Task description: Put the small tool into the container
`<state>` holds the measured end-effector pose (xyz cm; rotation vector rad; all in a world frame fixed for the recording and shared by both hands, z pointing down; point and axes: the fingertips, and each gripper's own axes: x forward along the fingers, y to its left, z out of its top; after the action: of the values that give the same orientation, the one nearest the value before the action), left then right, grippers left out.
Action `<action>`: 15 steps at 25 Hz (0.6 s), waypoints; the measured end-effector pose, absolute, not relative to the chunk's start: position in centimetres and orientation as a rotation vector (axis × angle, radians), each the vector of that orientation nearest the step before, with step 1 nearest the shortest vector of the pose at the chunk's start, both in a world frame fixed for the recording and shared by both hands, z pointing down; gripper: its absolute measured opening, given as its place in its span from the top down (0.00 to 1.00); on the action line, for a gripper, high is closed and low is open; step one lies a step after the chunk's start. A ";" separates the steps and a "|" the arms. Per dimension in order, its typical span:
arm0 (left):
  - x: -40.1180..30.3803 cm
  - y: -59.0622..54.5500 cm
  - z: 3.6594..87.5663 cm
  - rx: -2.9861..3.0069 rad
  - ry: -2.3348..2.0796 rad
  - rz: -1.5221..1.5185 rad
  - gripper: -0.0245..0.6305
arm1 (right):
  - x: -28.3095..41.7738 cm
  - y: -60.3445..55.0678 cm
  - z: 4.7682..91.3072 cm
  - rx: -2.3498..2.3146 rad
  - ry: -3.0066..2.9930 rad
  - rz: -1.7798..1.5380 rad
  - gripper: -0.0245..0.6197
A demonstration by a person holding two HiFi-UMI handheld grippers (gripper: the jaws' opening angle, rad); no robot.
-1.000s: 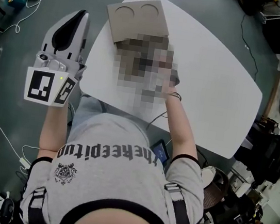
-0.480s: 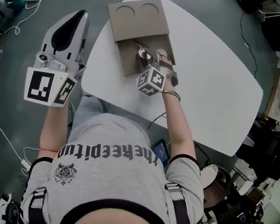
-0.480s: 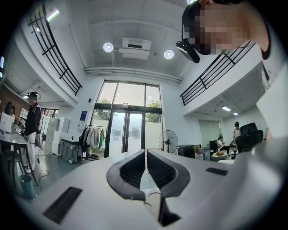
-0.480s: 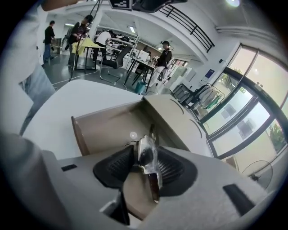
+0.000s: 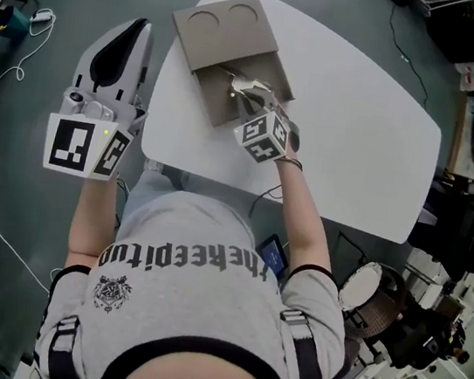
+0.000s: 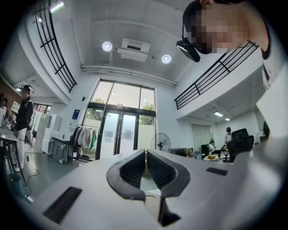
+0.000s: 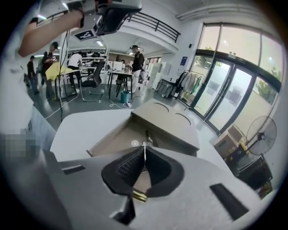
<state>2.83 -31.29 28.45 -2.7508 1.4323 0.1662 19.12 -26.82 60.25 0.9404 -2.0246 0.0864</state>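
A brown cardboard container [image 5: 230, 29] with two round recesses in its top lies on the white table [image 5: 360, 132], its lower tray open toward me. A small metal tool [image 5: 238, 85] lies in that tray. My right gripper [image 5: 249, 99] points into the tray just short of the tool. Its jaws are closing and stand almost together, with nothing that I can see between them. In the right gripper view the tool [image 7: 148, 137] lies just beyond the gripper [image 7: 145, 150], inside the container [image 7: 166, 121]. My left gripper [image 5: 141, 24] is held off the table's left side, shut and empty [image 6: 146, 155].
The table's rounded edge [image 7: 85, 123] runs close to the container on the near left. Grey floor with cables [image 5: 16, 14] lies under my left gripper. Clutter and chairs [image 5: 460, 235] stand along the right. People and desks [image 7: 81, 63] are far behind.
The right gripper stays at the container's open tray, shifted slightly, with the tool lying in front of its tips. The left gripper has not moved. One second ago a mosaic hides the right gripper.
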 end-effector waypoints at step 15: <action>2.6 -29.5 27.5 -2.870 1.209 0.198 0.94 | 19.3 -24.6 53.0 1.476 -2.072 0.263 0.96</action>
<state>2.62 -29.53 27.46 -2.8698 1.2091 0.1982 19.26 -24.60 52.97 1.4761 -2.0724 0.2626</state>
